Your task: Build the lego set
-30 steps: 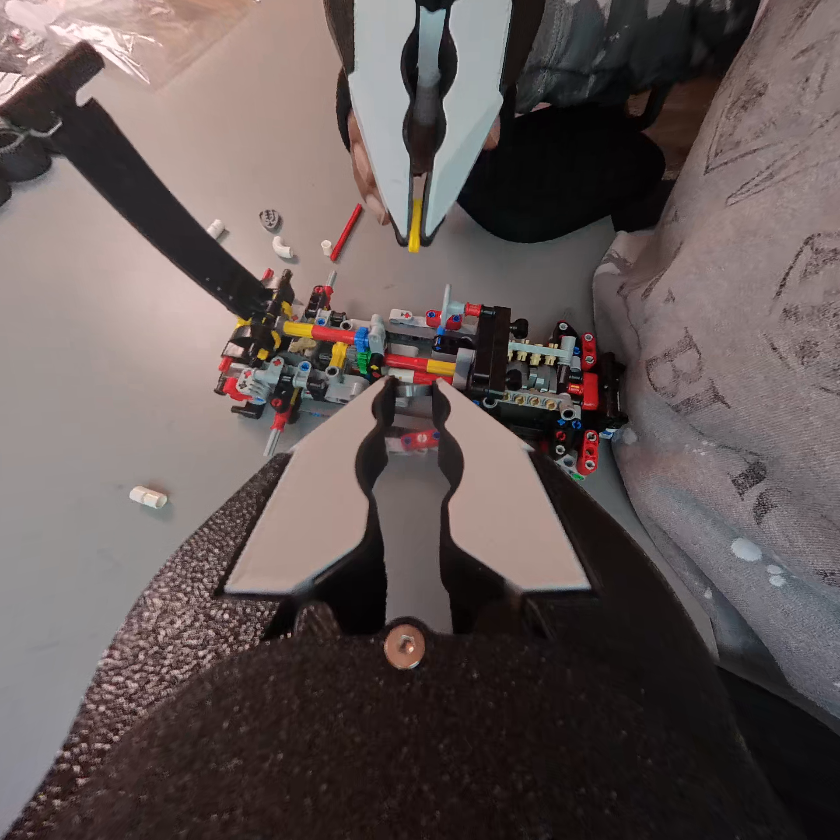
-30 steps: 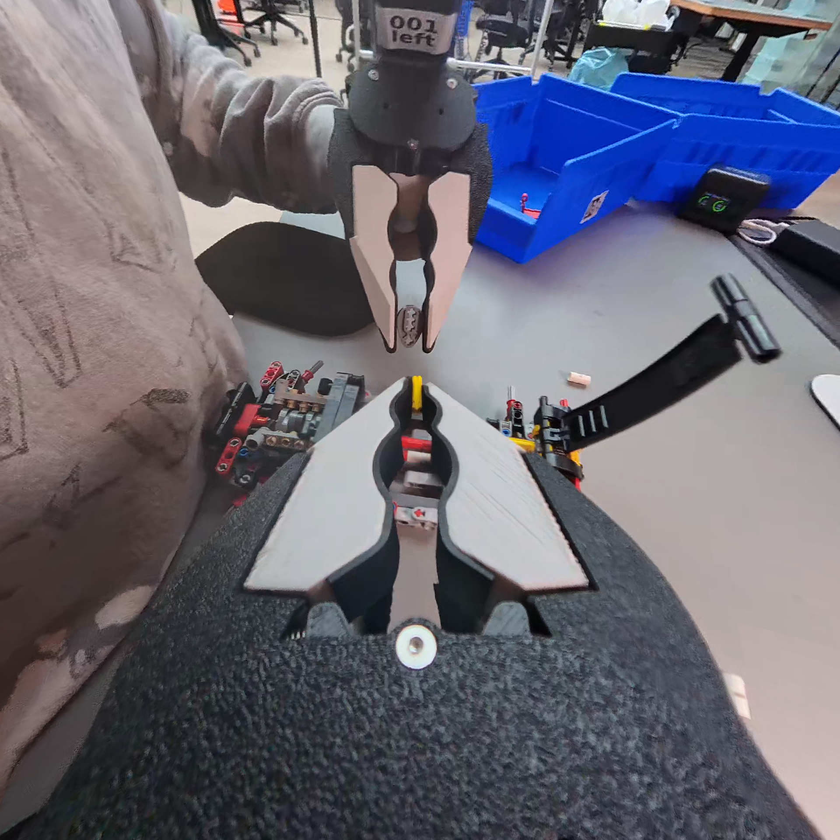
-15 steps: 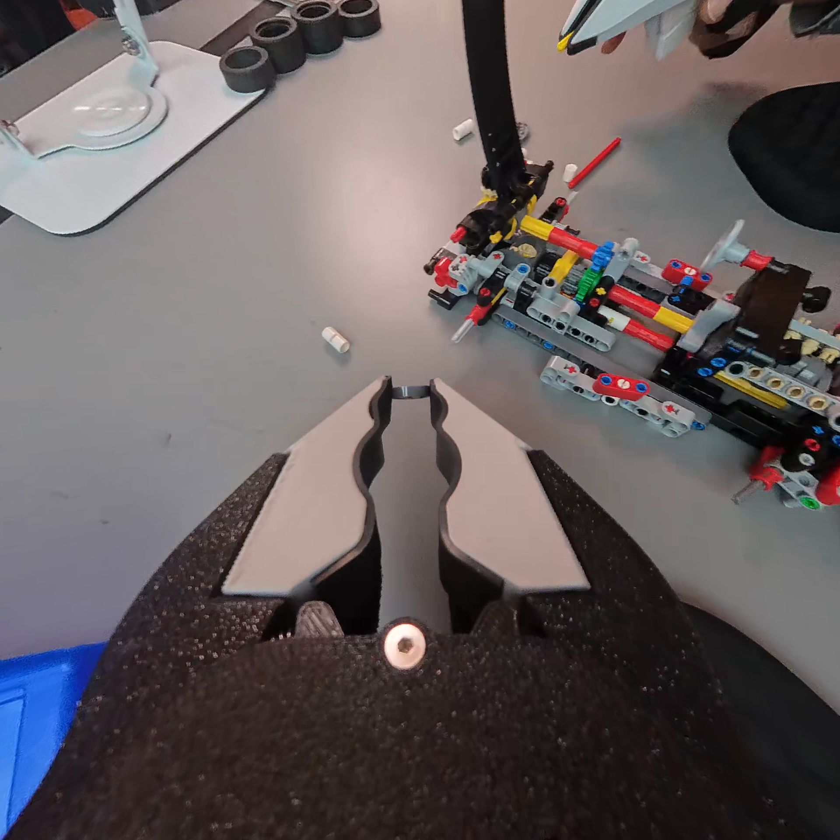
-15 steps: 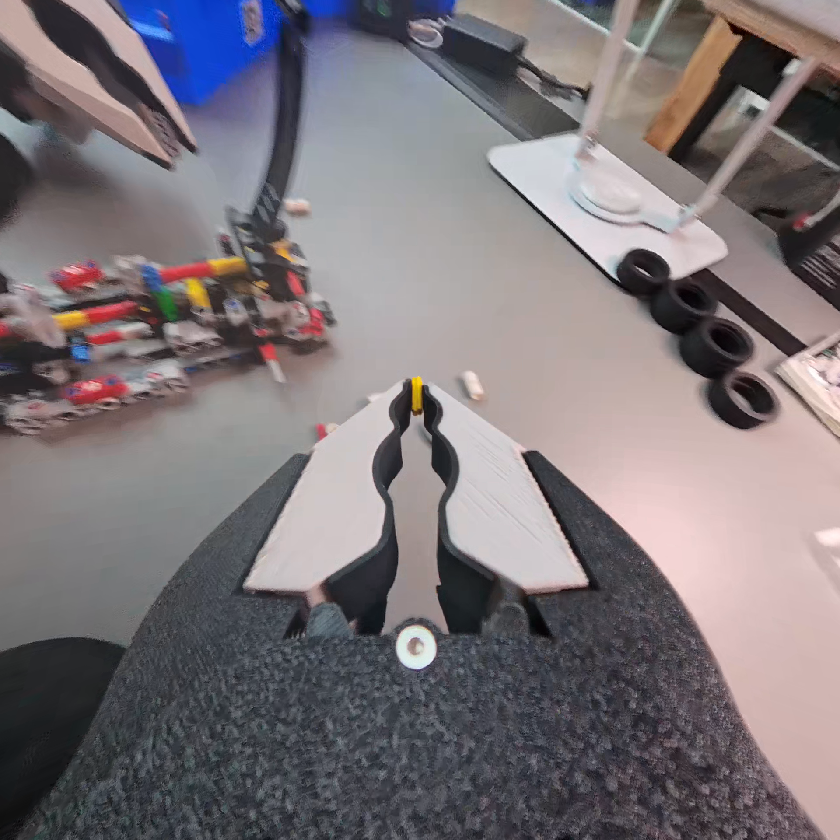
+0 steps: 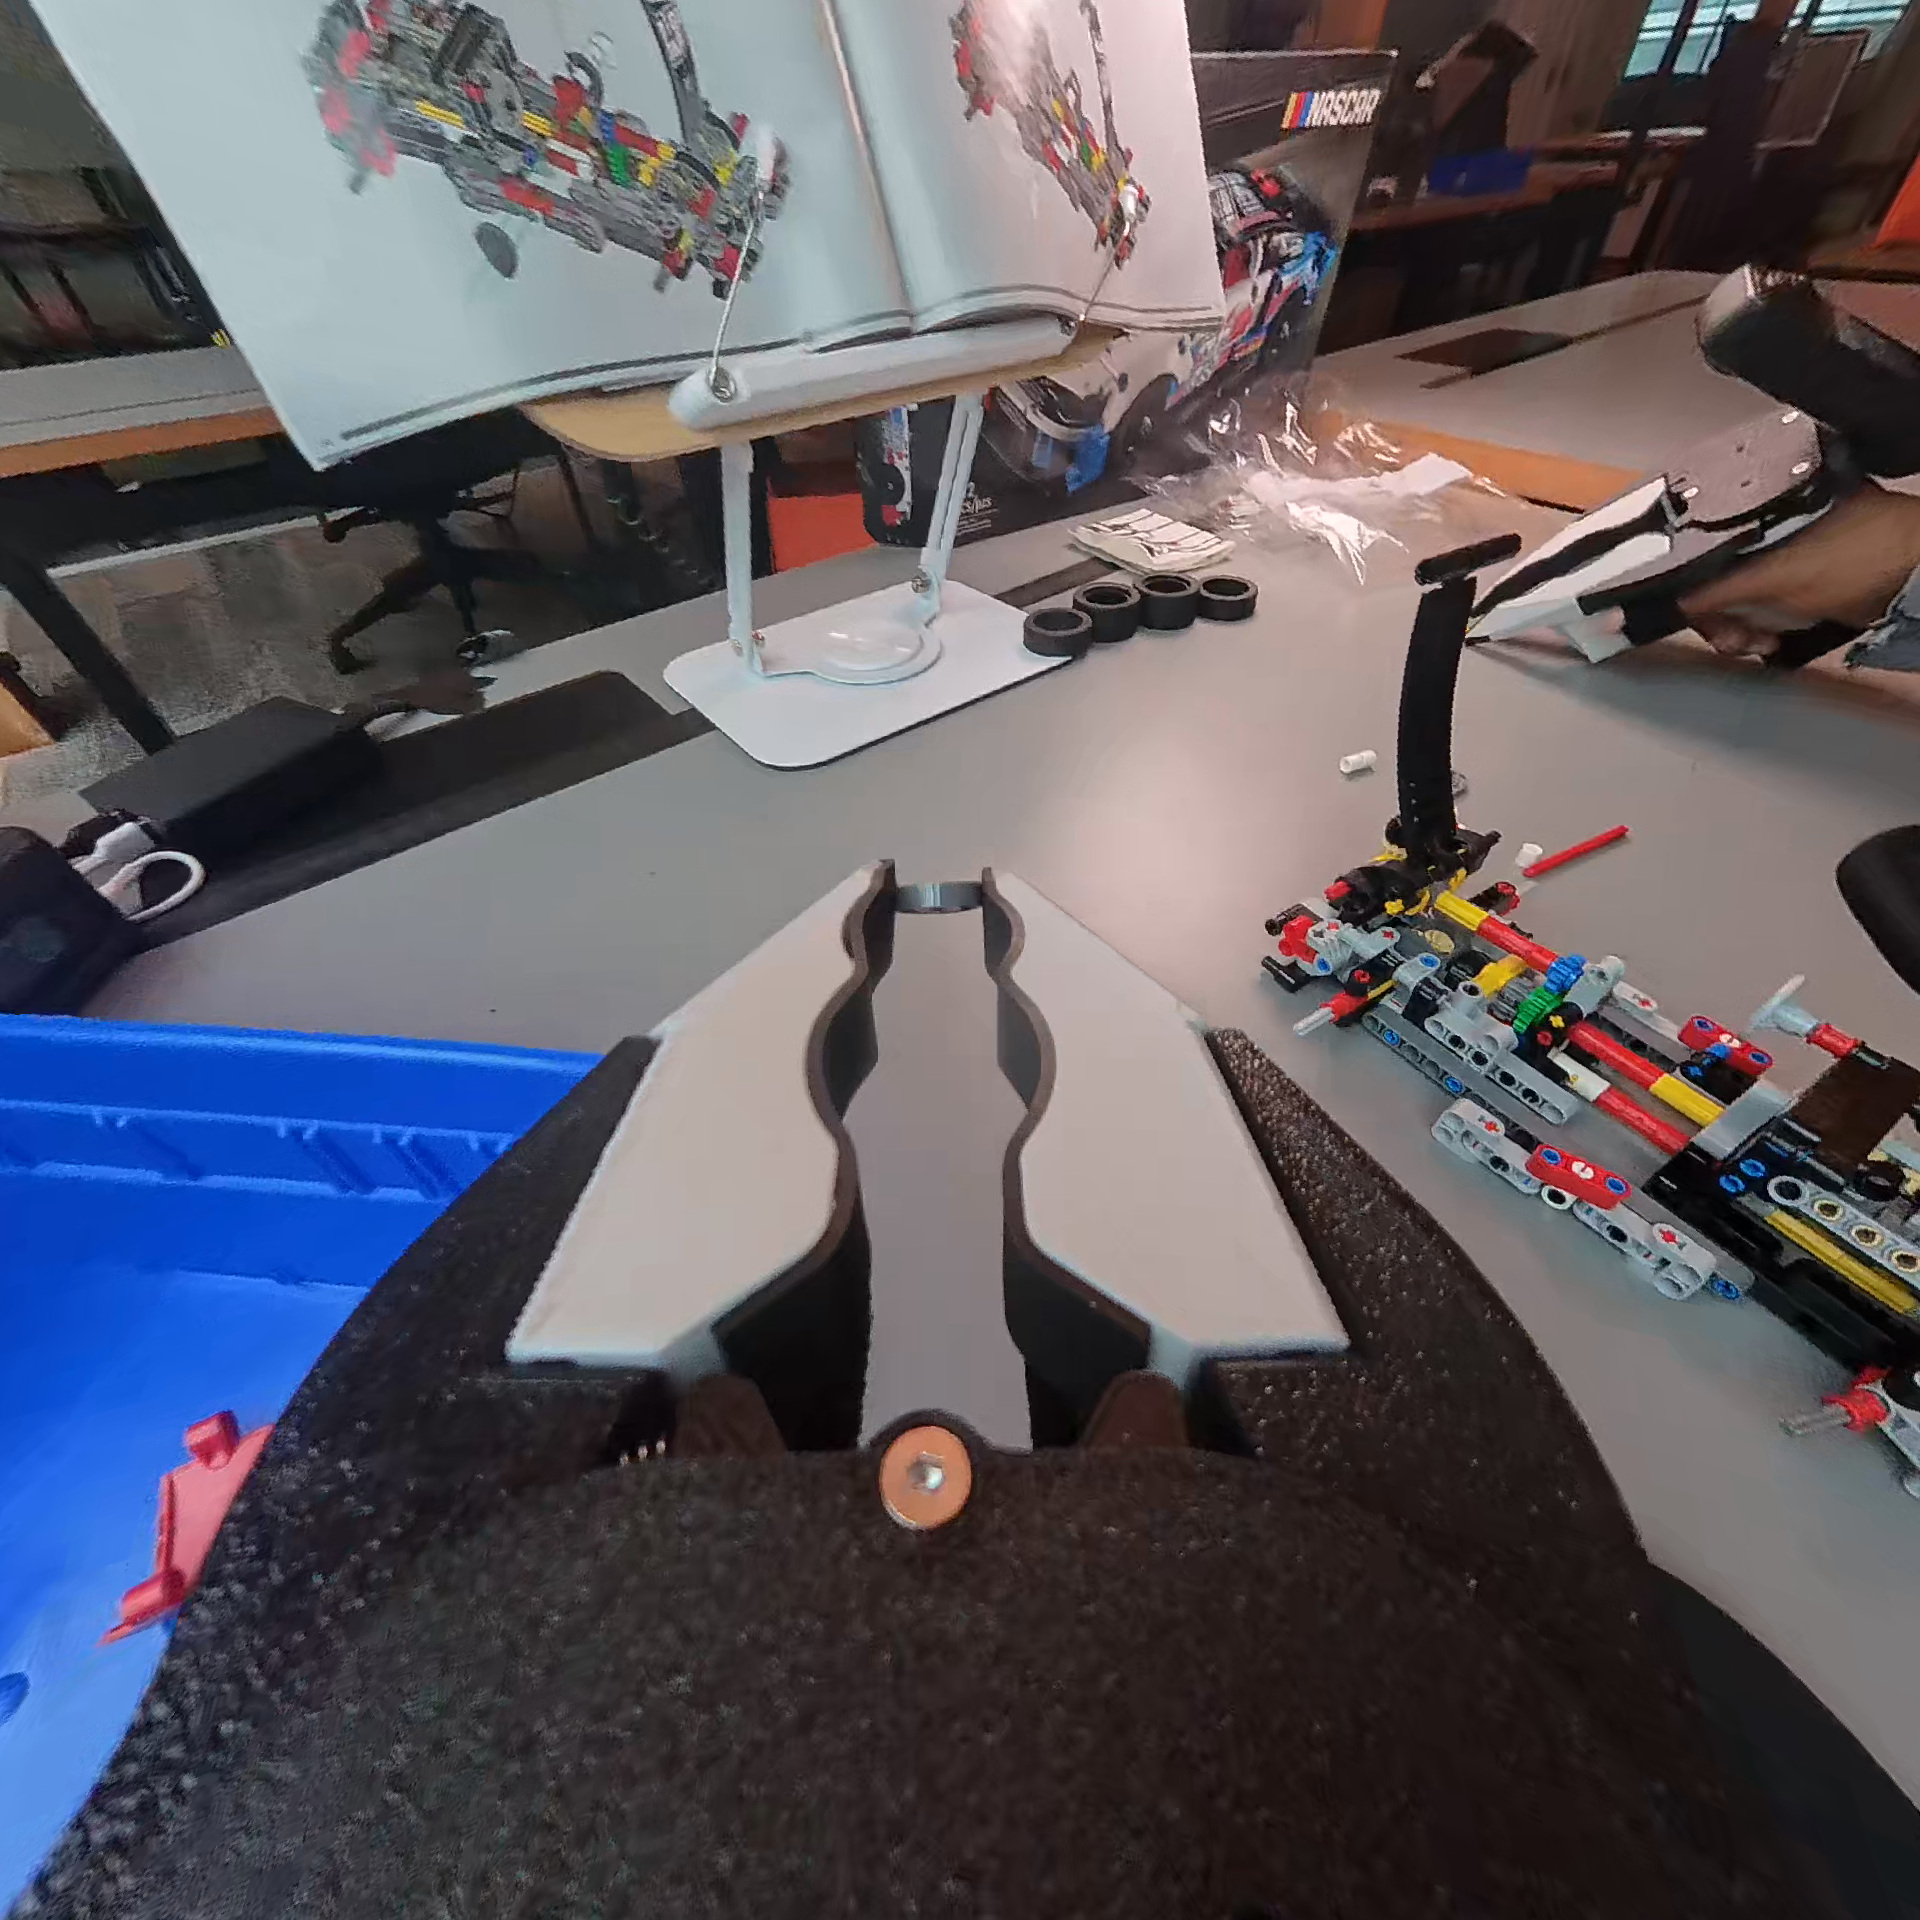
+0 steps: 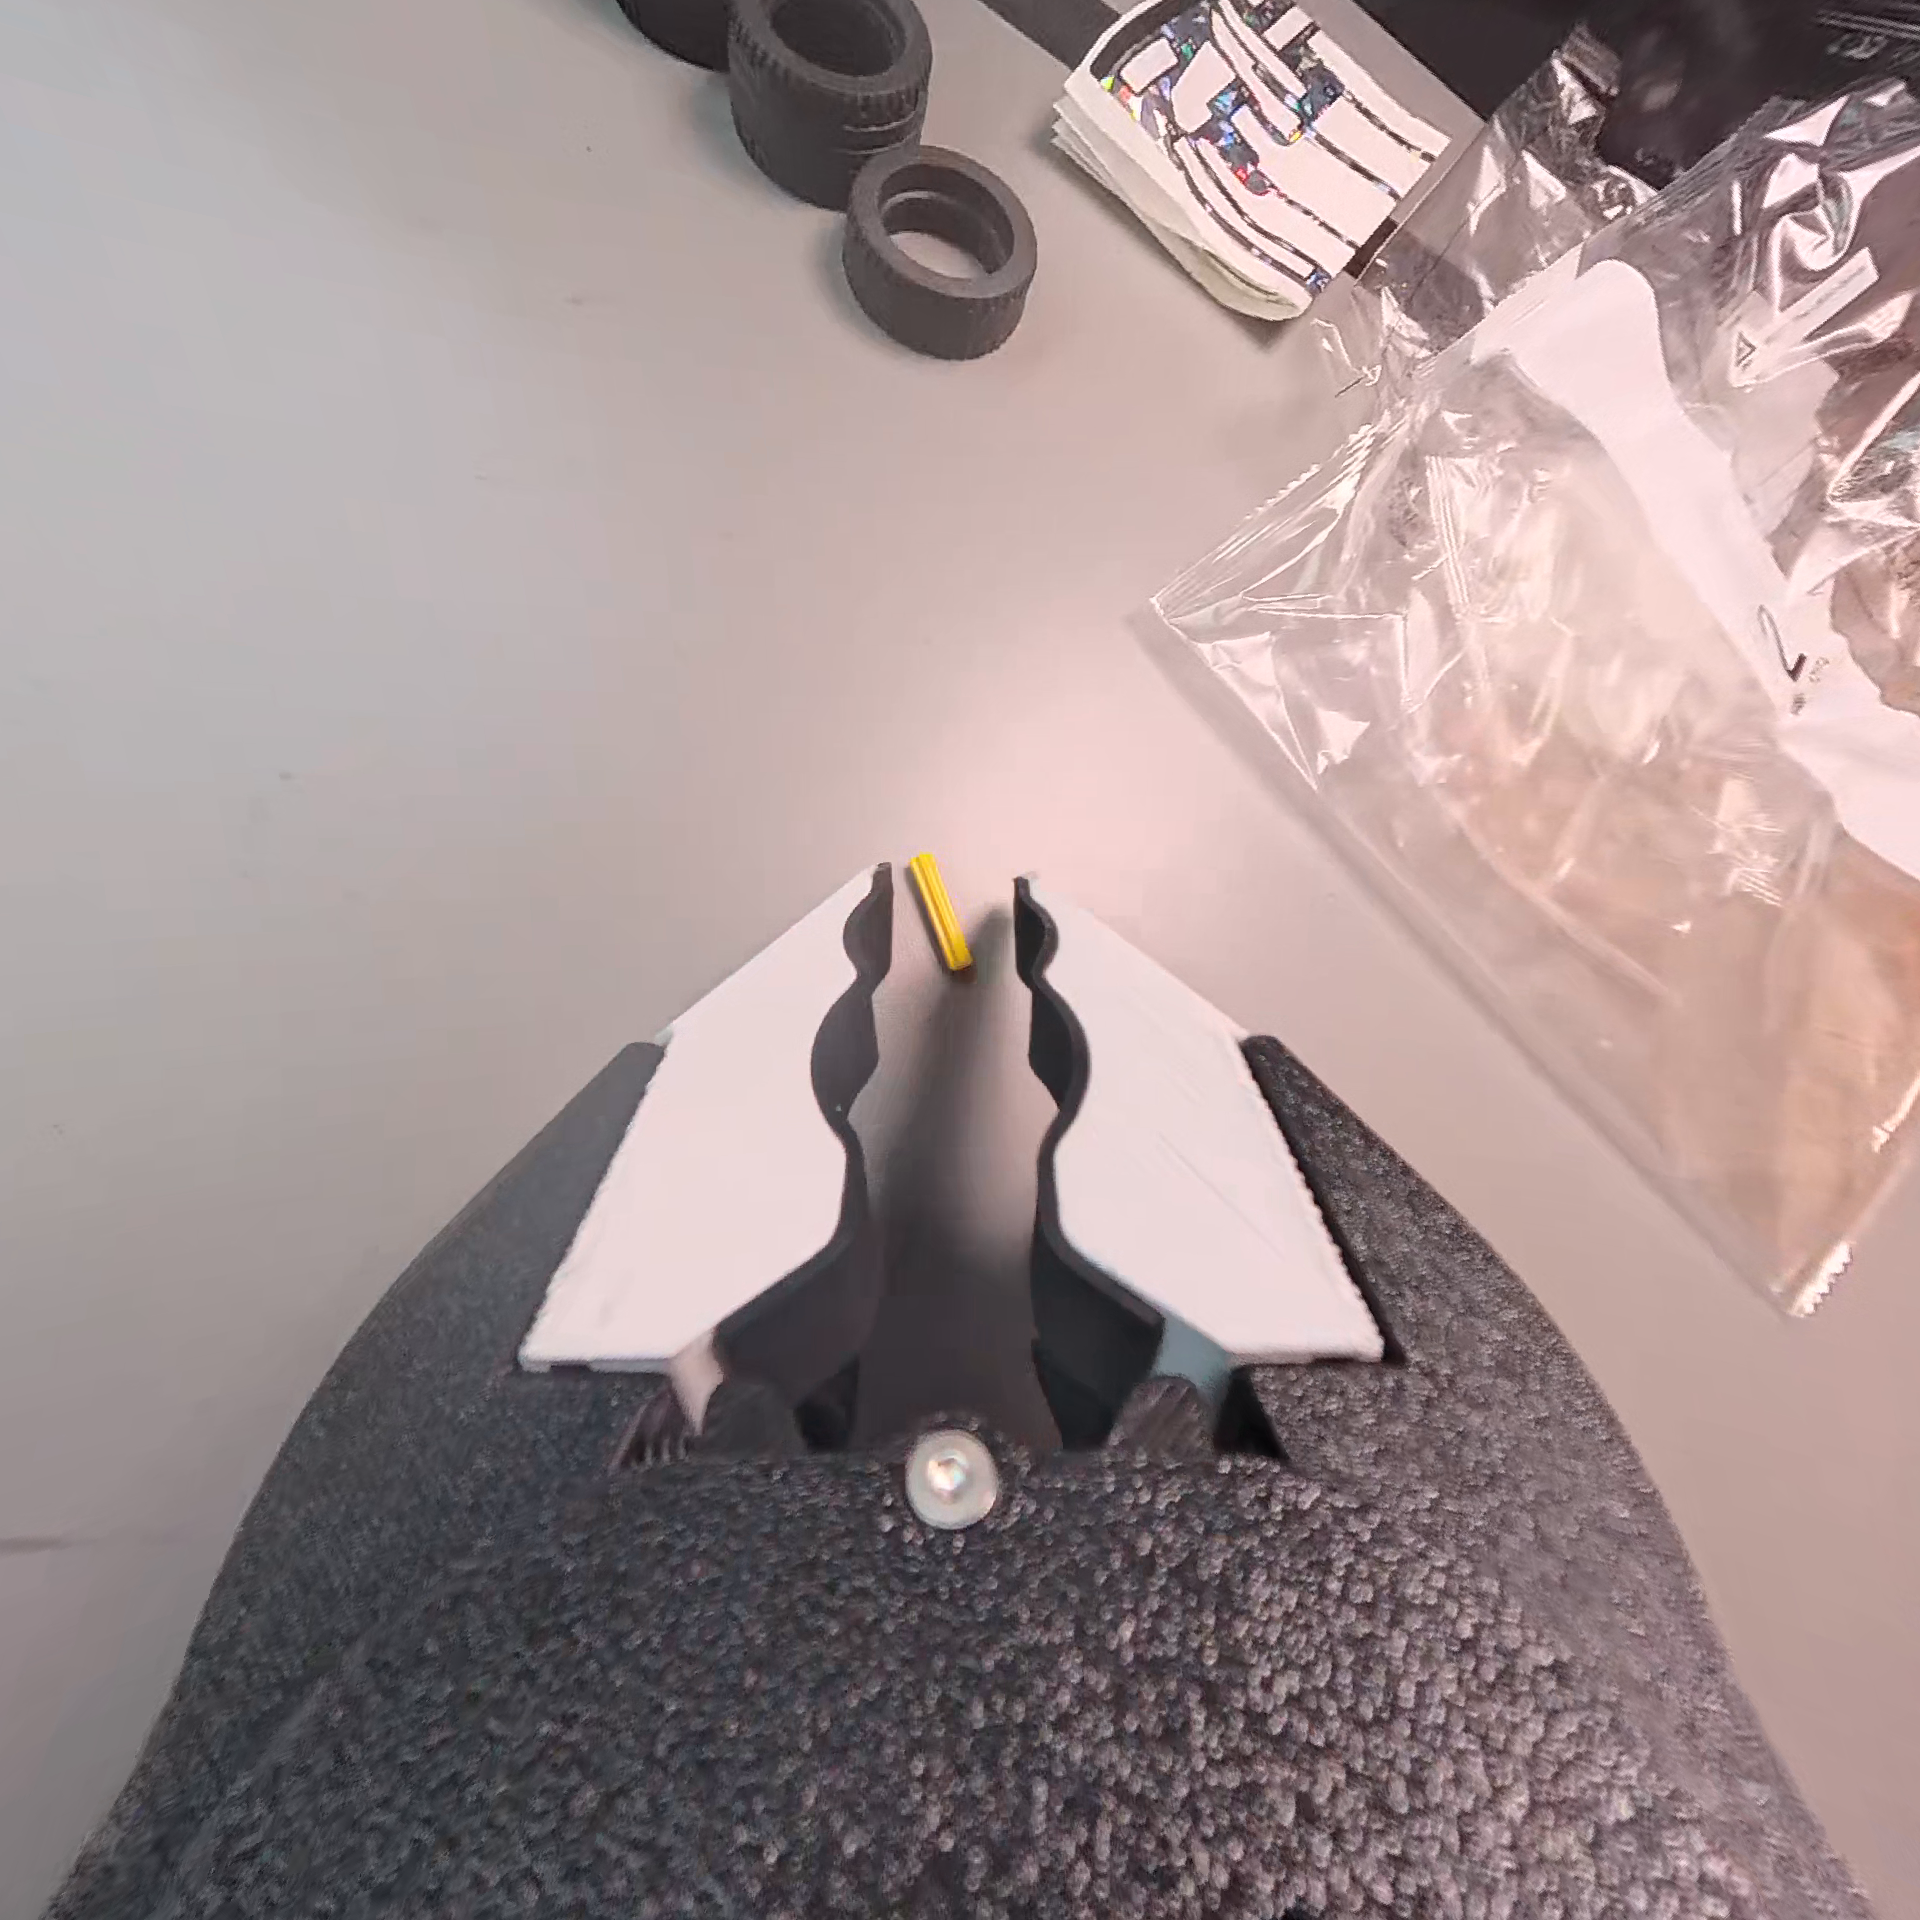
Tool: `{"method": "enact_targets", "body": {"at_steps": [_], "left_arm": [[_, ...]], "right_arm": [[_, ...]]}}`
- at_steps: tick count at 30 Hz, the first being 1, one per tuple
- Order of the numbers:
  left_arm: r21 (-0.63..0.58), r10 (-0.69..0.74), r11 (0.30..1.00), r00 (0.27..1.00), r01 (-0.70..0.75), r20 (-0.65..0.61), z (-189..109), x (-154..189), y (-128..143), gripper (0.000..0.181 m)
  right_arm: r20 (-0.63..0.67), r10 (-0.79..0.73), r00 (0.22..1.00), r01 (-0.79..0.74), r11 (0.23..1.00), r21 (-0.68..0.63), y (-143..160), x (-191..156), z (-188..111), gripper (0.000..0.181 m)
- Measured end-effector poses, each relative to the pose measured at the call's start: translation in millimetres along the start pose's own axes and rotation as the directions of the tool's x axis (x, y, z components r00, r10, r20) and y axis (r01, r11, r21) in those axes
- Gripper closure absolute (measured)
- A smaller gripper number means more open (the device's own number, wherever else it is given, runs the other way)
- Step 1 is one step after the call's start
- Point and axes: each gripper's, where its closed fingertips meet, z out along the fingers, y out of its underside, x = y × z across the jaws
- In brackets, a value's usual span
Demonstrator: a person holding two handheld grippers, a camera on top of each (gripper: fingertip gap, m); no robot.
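While the right gripper (image 6: 951, 883) stands spread over bare tabletop (image 6: 416, 623), a small yellow pin (image 6: 938, 927) sits loose in the gap between its fingers, touching neither, so far as I can tell. Looks like a piece set down, or one about to be picked up; I can't say which. The left gripper (image 5: 938, 883) is off by the blue bin (image 5: 208, 1195), and it's pinching a small grey ring (image 5: 938, 896) at its very tips.

The model (image 5: 1558, 1039) lies well to the left gripper's right, half built, with a black strap (image 5: 1429, 707) standing up from its near end. Manual (image 5: 623, 156) propped open on its stand beyond.

My read: parts are being sorted between steps. Next, that ring has to travel across to the model, and it'll want a steady, square approach, because the grip on it is slim.

Room is good. Open grey tabletop lies between the left gripper and the model. On the right side, mind the tyres (image 6: 935, 249) ahead and the crinkled bags (image 6: 1558, 675) near the right finger; the pin could skitter under that plastic. Loose bits and a red axle (image 5: 1579, 850) lie just beside the strap.
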Motion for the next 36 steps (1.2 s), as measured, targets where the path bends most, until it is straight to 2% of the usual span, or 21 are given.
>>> {"method": "enact_targets", "body": {"at_steps": [3,7,13,18,20,24,28,31,36], "left_arm": [[0.015,-0.009,1.0,1.0,0.008,0.025,-9.9,-10.6,-4.5,0.164],[-0.021,0.0,1.0,1.0,0.0,0.024,-22.5,-16.6,-2.7,0.164],[-0.046,0.067,0.997,0.997,-0.065,0.026,-38.6,-15.6,11.5,0.162],[-0.04,0.226,0.974,0.973,-0.224,0.05,-34.4,-2.5,18.5,0.165],[-0.038,0.224,0.974,0.973,-0.222,0.061,-33.1,-3.3,19.9,0.167],[-0.101,0.139,0.986,0.989,-0.134,0.048,-35.5,-11.6,32.0,0.158],[-0.286,0.017,0.958,0.998,-0.034,-0.062,-29.8,4.2,72.1,0.152],[-0.434,0.011,0.899,0.995,-0.051,-0.095,-23.6,15.3,108.8,0.148],[-0.457,-0.006,0.888,0.99,-0.059,-0.139,9.8,34.8,115.9,0.15]], "right_arm": [[0.028,0.037,0.999,-0.038,0.999,0.01,-1.7,-0.6,-4.1,0.137],[0.062,0.066,0.996,-0.075,0.983,0.168,-29.4,-10.3,-29.2,0.136],[0.236,0.002,0.972,-0.1,0.909,0.404,-71.3,-81.5,-85.1,0.137],[0.4,0.006,0.917,-0.253,0.784,0.567,-98.2,-139.0,-125.7,0.137],[0.385,-0.005,0.923,-0.241,0.772,0.588,-97.6,-146.2,-125.7,0.139],[0.382,0.02,0.924,-0.255,0.777,0.576,-92.6,-144.9,-116.8,0.145],[0.396,0.051,0.917,-0.289,0.771,0.568,-90.9,-145.0,-109.8,0.151],[0.377,0.037,0.925,-0.262,0.781,0.567,-89.6,-148.3,-106.4,0.153],[0.347,0.0,0.938,-0.208,0.801,0.561,-86.8,-153.9,-101.0,0.159]]}}
